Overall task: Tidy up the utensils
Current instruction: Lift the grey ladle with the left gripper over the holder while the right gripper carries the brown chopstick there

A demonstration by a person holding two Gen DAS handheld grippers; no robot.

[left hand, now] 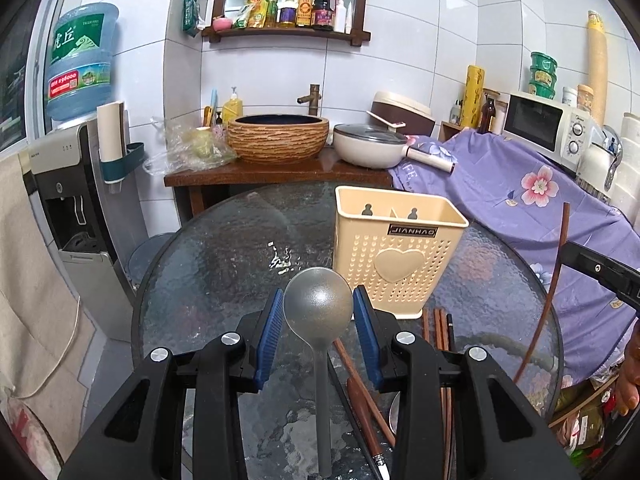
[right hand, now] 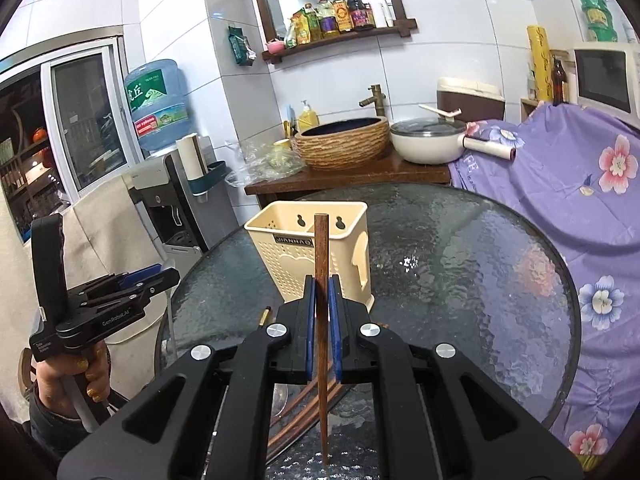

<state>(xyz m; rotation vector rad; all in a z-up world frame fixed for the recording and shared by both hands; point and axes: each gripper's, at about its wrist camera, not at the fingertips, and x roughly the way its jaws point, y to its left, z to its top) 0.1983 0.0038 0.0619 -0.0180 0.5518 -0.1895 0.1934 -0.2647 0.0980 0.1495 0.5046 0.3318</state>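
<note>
My left gripper (left hand: 318,308) is shut on a grey spoon (left hand: 320,300). Its blue pads press the sides of the bowl and the handle hangs down toward the camera. A cream perforated utensil holder (left hand: 396,252) stands on the glass table just beyond and to the right. Seen from the right wrist, my right gripper (right hand: 322,292) is shut on a brown wooden chopstick (right hand: 321,248) held upright in front of the holder (right hand: 308,256). More chopsticks (left hand: 440,332) lie on the table beneath both grippers. The left gripper (right hand: 132,280) also shows at the left edge of the right wrist view.
The round glass table (left hand: 224,264) sits before a wooden counter with a woven basin (left hand: 278,136) and a white pot (left hand: 368,144). A purple floral cloth (left hand: 512,200) covers the right side. A water dispenser (left hand: 76,208) stands left. A brown-handled knife (left hand: 362,412) lies near the chopsticks.
</note>
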